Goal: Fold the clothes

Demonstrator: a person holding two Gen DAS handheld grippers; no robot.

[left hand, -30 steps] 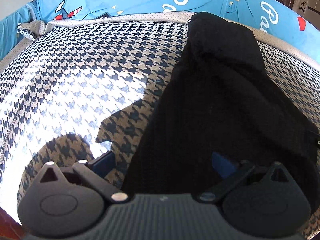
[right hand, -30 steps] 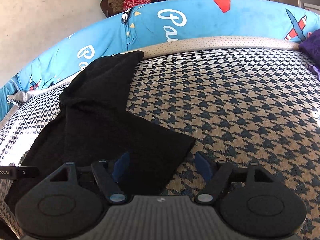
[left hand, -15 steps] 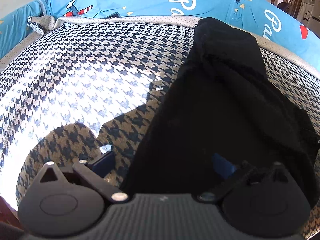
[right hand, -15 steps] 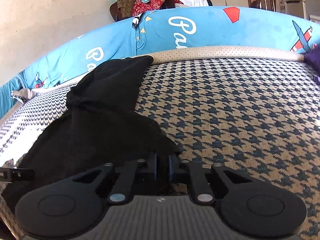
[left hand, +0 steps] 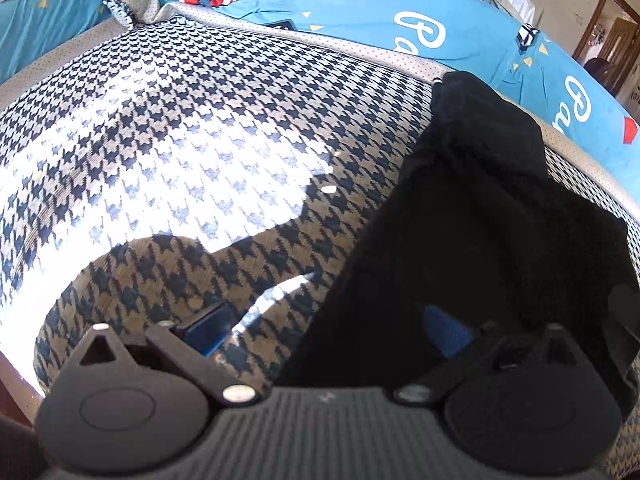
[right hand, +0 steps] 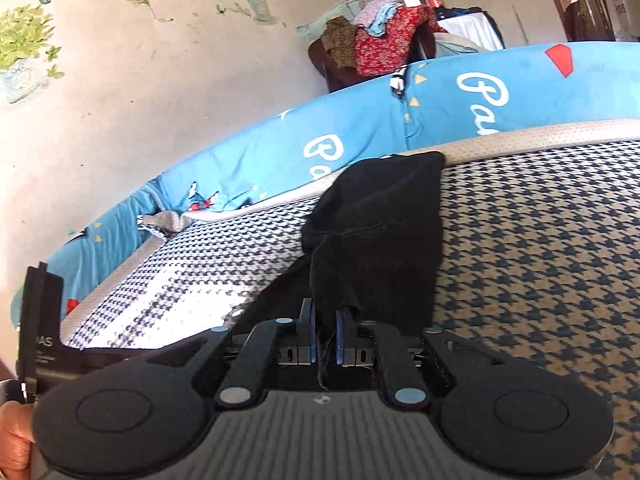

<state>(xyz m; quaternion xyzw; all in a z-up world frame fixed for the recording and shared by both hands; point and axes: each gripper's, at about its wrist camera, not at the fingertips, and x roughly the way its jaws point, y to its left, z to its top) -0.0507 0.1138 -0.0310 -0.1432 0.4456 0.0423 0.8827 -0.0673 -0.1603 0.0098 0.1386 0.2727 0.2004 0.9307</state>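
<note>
A black garment [left hand: 500, 220] lies on the houndstooth bed cover [left hand: 180, 140], stretching toward the far edge. My left gripper [left hand: 326, 330] is open low over the cover; the garment's near left edge runs between its blue pads [left hand: 444, 332], which do not press on it. In the right wrist view my right gripper [right hand: 324, 324] is shut on a near corner of the black garment [right hand: 384, 220], which rises off the bed cover [right hand: 540, 240] in a taut fold. The body of the left gripper [right hand: 40, 340] shows at that view's left edge.
Blue bedding with white lettering [right hand: 460, 104] lines the bed's far side. Behind it a chair holds a pile of clothes [right hand: 380, 40] against a wall with plant decals. A hand [right hand: 12, 440] shows at the lower left. Sunlight falls on the left of the cover.
The right gripper has closed on the garment's near corner and lifted it, tilting up toward the wall. The left gripper stayed open, shifted and rolled slightly.
</note>
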